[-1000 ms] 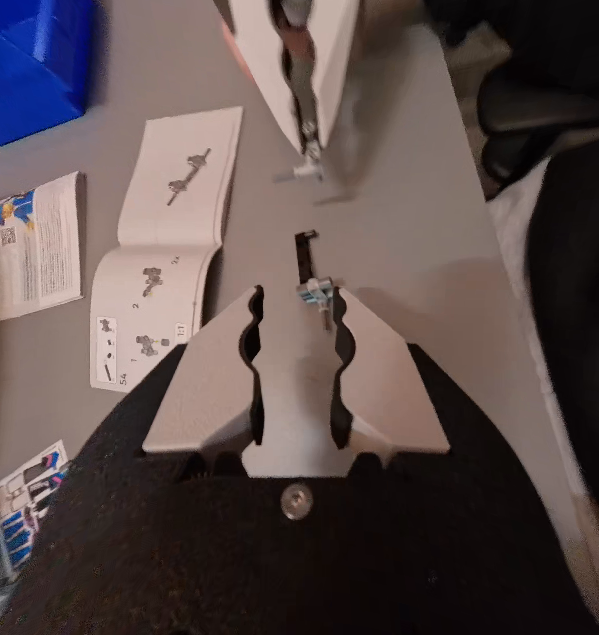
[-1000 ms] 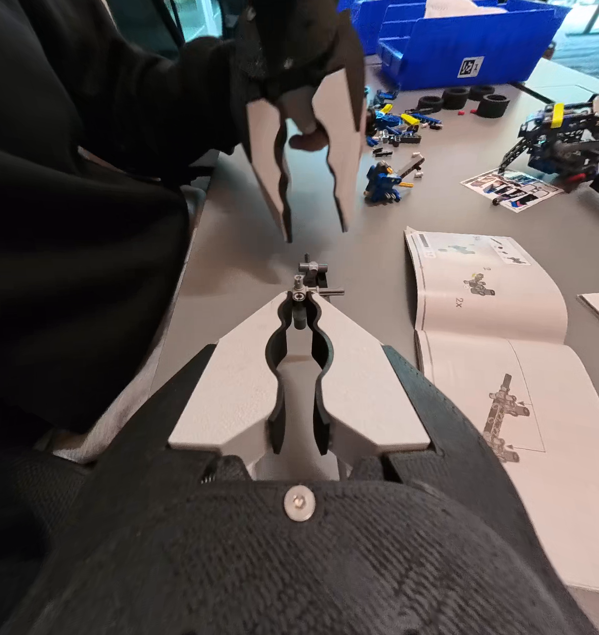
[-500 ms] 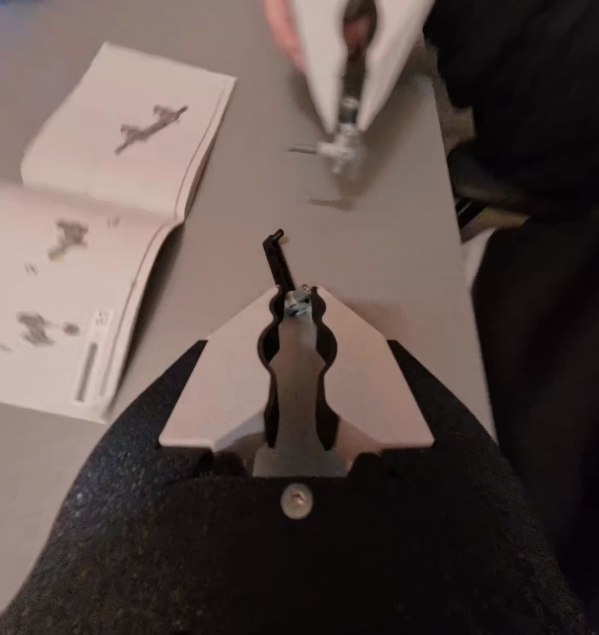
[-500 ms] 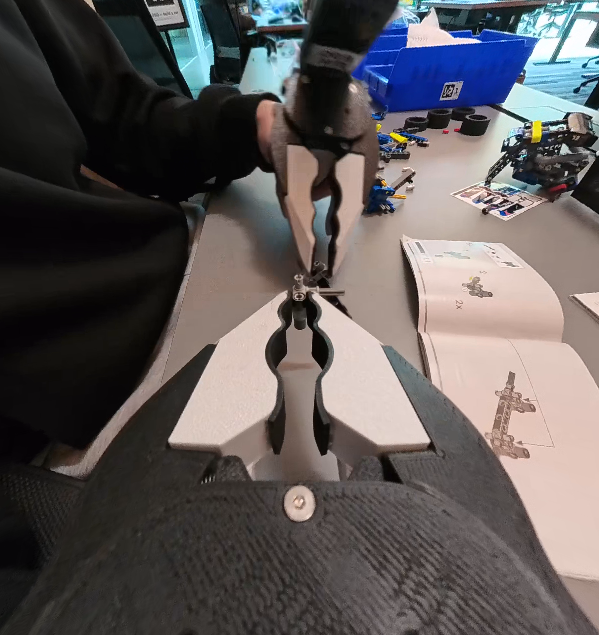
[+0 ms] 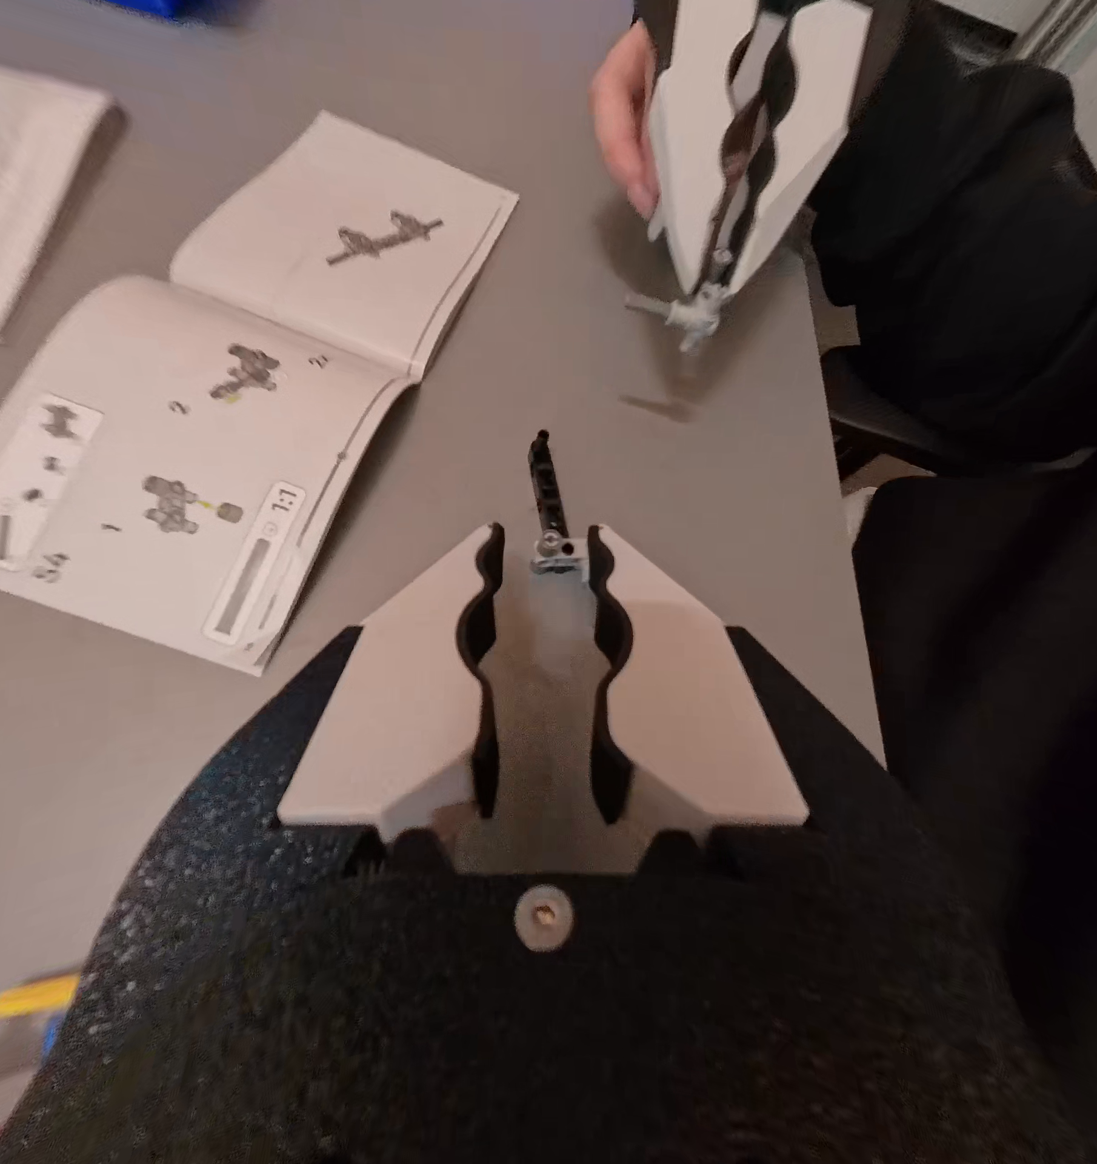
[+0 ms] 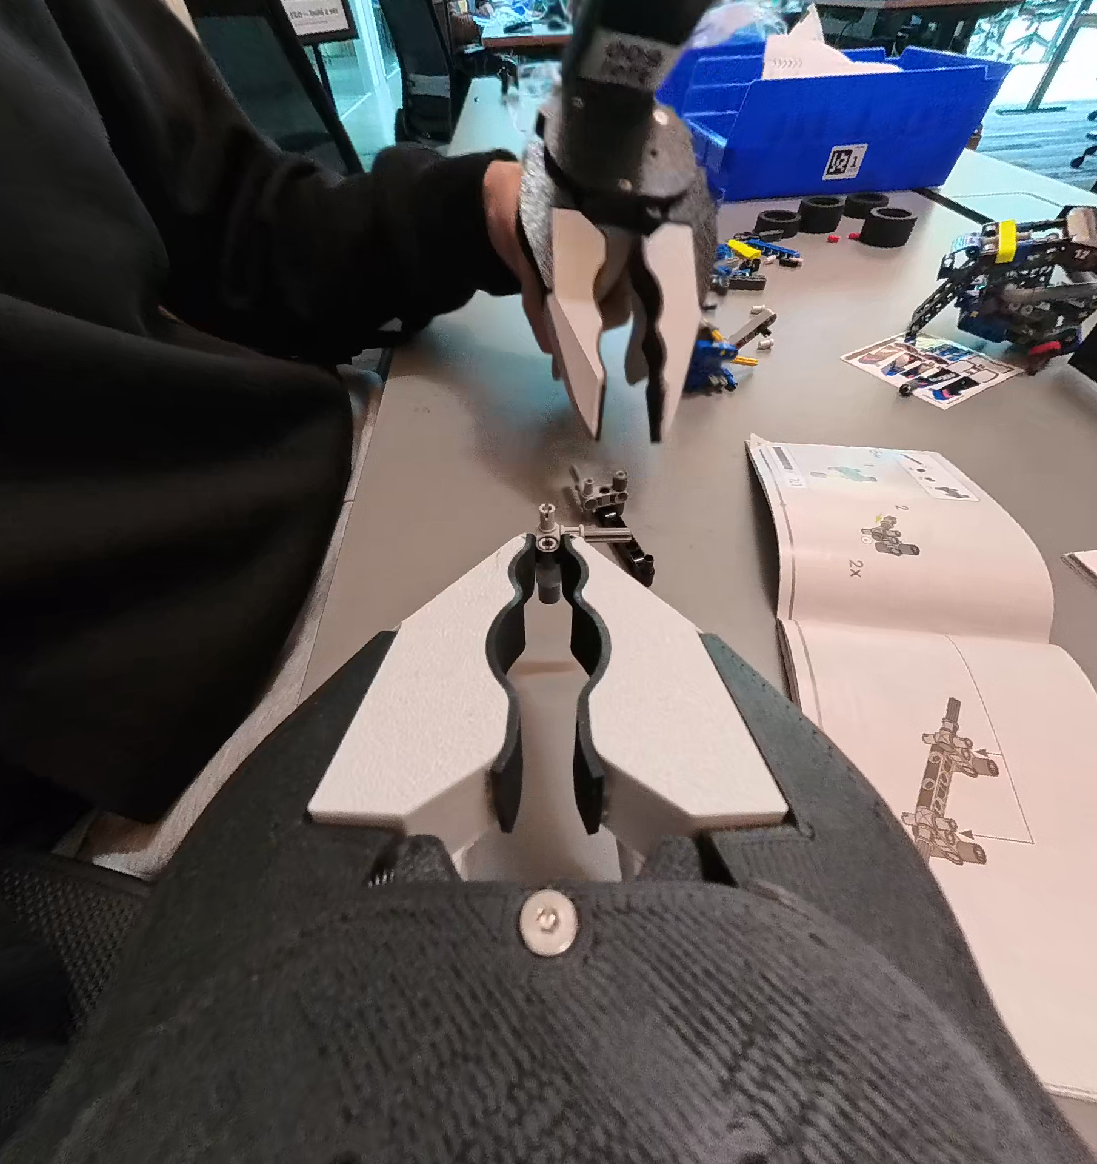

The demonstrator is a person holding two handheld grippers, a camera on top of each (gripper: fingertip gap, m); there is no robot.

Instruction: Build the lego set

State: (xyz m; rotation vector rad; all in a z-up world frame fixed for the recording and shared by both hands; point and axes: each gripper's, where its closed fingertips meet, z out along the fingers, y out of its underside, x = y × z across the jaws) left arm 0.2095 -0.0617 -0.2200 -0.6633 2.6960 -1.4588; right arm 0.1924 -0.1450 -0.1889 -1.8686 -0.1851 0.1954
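Note:
My left gripper (image 5: 546, 535) is open and empty, held above the grey table. Below its tips lies a black beam (image 5: 546, 485) with a grey connector (image 5: 555, 554) on its near end. In the right wrist view the left gripper (image 6: 625, 434) hangs clear above that connector (image 6: 602, 494) and beam (image 6: 628, 554). My right gripper (image 6: 549, 542) is shut on a small grey axle-and-connector piece (image 6: 549, 538), held just above the table near the beam. It also shows in the left wrist view (image 5: 706, 293) at the upper right, with the piece (image 5: 691, 312) at its tips.
An open instruction booklet (image 6: 911, 598) lies to the right of the beam. Farther back are loose blue parts (image 6: 716, 365), a sticker sheet (image 6: 930, 371), black tyres (image 6: 848, 217), a partly built model (image 6: 1037, 277) and a blue bin (image 6: 848, 119). The person's black sleeve (image 6: 218, 283) lines the table edge.
My left gripper came down and narrowed around the grey connector on the beam, then opened and lifted off it. The beam now lies turned a little. My right gripper stays shut on its piece.

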